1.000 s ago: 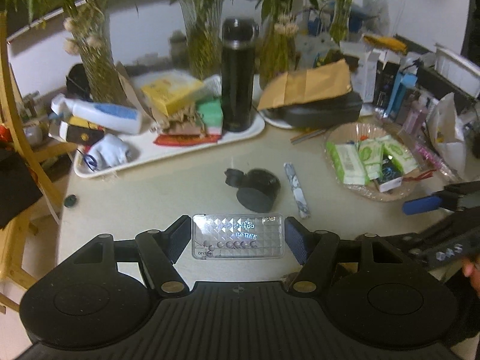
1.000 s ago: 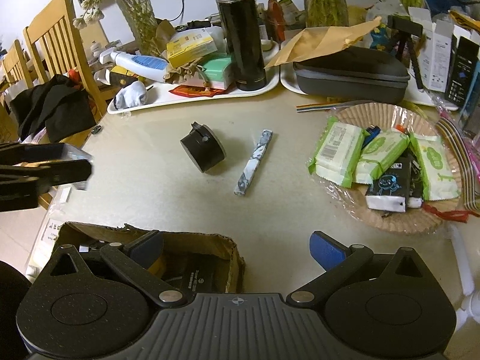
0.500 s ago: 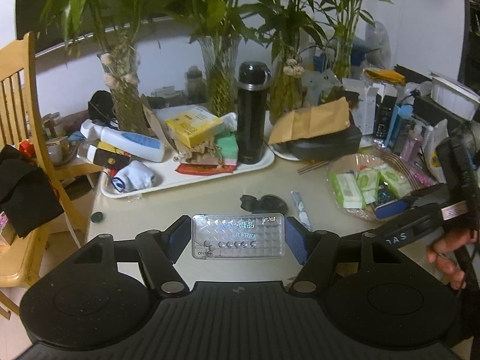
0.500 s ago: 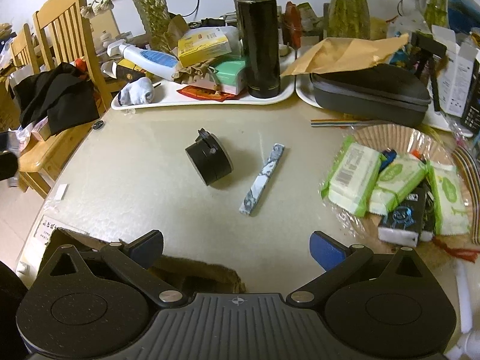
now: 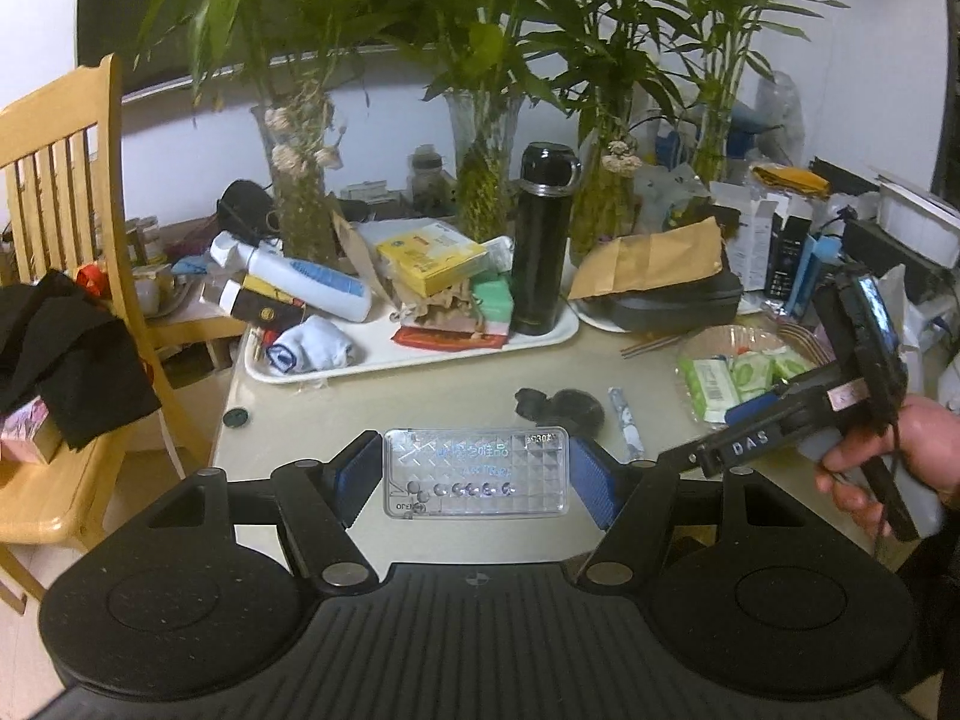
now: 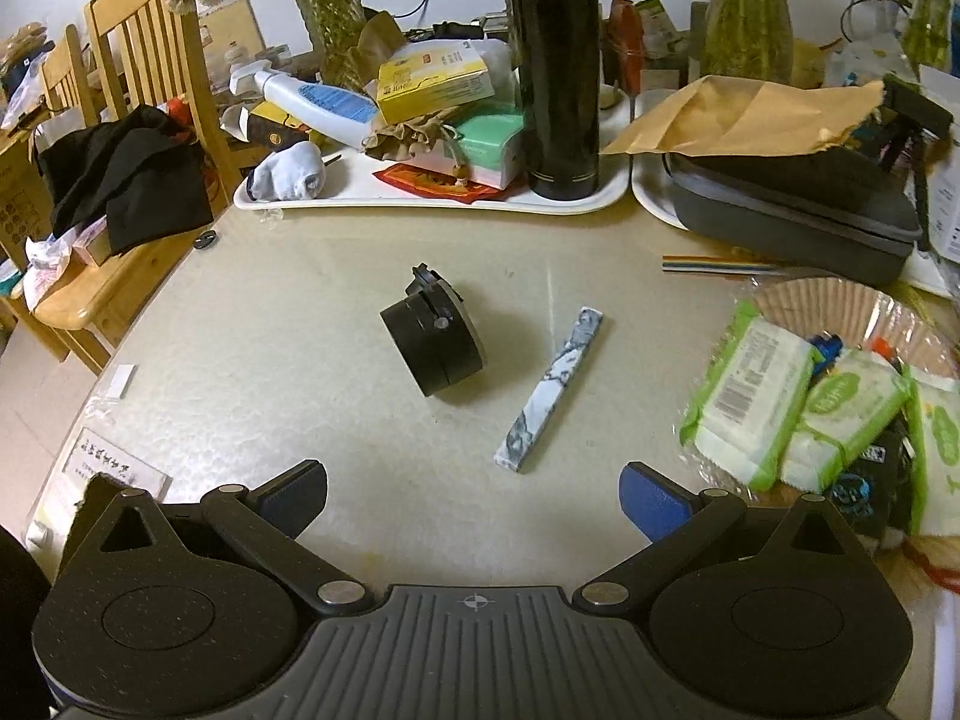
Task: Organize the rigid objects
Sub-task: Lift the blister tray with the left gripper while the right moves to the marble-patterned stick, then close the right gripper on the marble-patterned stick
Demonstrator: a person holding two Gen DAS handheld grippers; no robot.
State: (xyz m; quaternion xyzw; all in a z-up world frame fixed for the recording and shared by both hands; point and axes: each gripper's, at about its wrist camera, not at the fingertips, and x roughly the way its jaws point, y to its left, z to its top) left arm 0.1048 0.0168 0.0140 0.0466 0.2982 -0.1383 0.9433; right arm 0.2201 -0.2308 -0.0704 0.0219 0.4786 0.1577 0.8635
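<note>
My left gripper (image 5: 475,473) is shut on a clear plastic case (image 5: 475,465) with a faceted lid and holds it above the near edge of the beige table (image 5: 420,396). My right gripper (image 6: 474,495) is open and empty, low over the table. Ahead of it lie a black cylindrical part (image 6: 433,339) and a marbled blue-white bar (image 6: 551,390). Both also show in the left wrist view: the part (image 5: 564,407) and the bar (image 5: 624,423). The right gripper's tool (image 5: 798,414) and the hand holding it show at the right of that view.
A white tray (image 6: 420,201) at the back holds a black flask (image 6: 555,66), boxes, a lotion bottle and a sock. A basket of wipe packs (image 6: 798,396) sits right, a grey case (image 6: 792,210) behind. A wooden chair (image 5: 66,276) with black cloth stands left.
My left gripper has risen and drawn back with the clear case. My right gripper has moved forward over the table, so the cardboard box at its near left has left its view.
</note>
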